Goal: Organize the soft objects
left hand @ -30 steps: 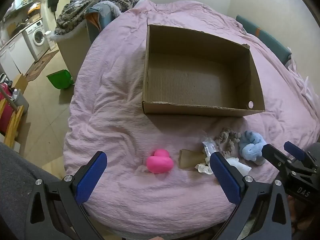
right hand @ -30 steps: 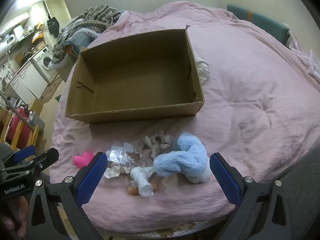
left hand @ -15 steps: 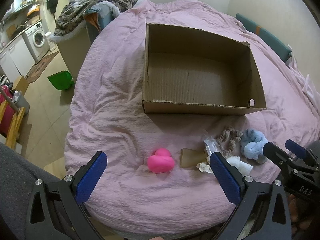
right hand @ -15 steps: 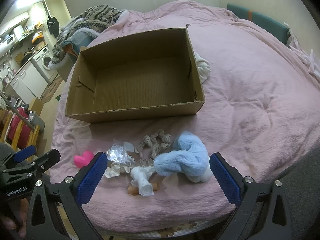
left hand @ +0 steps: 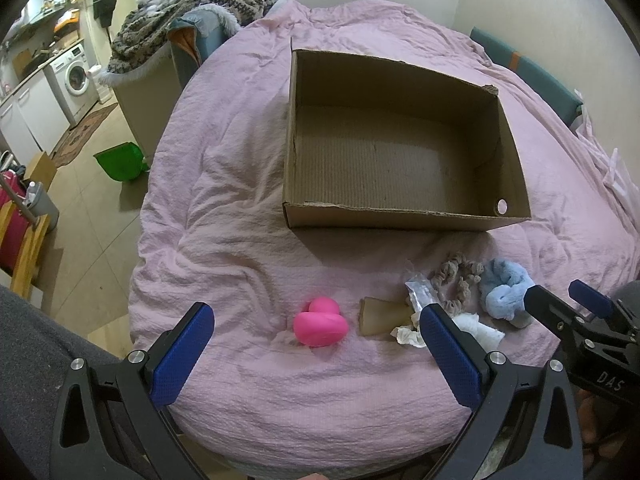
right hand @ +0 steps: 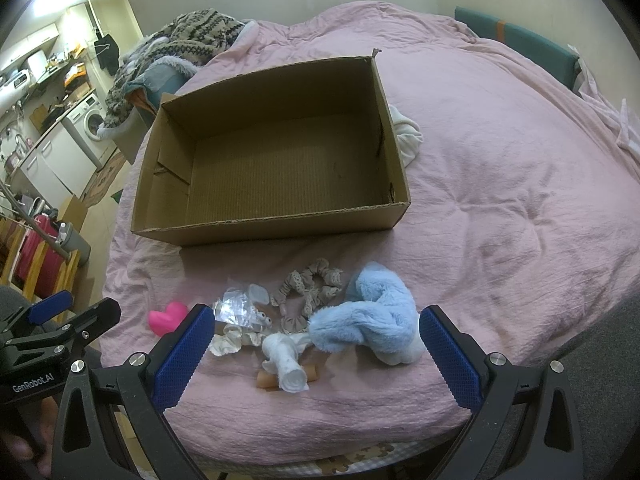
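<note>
An empty open cardboard box (left hand: pixel 400 216) (right hand: pixel 280 228) lies on the pink bedspread (left hand: pixel 224 216). Near the bed's front edge lie a pink heart-shaped soft toy (left hand: pixel 320 322) (right hand: pixel 167 317), a beige scrunchie (left hand: pixel 456 276) (right hand: pixel 310 286), a fluffy light blue piece (left hand: pixel 505 292) (right hand: pixel 372 316), a clear plastic wrapper (right hand: pixel 236 312), a white rolled piece (right hand: pixel 286 364) and a tan piece (left hand: pixel 380 316). My left gripper (left hand: pixel 316 354) is open and empty just short of the pink heart. My right gripper (right hand: pixel 312 354) is open and empty, in front of the white and blue pieces.
A white cloth (right hand: pixel 406 136) lies behind the box's right wall. A patterned blanket heap (left hand: pixel 192 12) sits at the far left of the bed. The floor to the left holds a green dustpan (left hand: pixel 120 162) and a washing machine (left hand: pixel 74 78).
Both views have shifted only slightly; the items sit a little lower and farther in the left wrist view. Nothing on the bed has moved and both grippers stay open.
</note>
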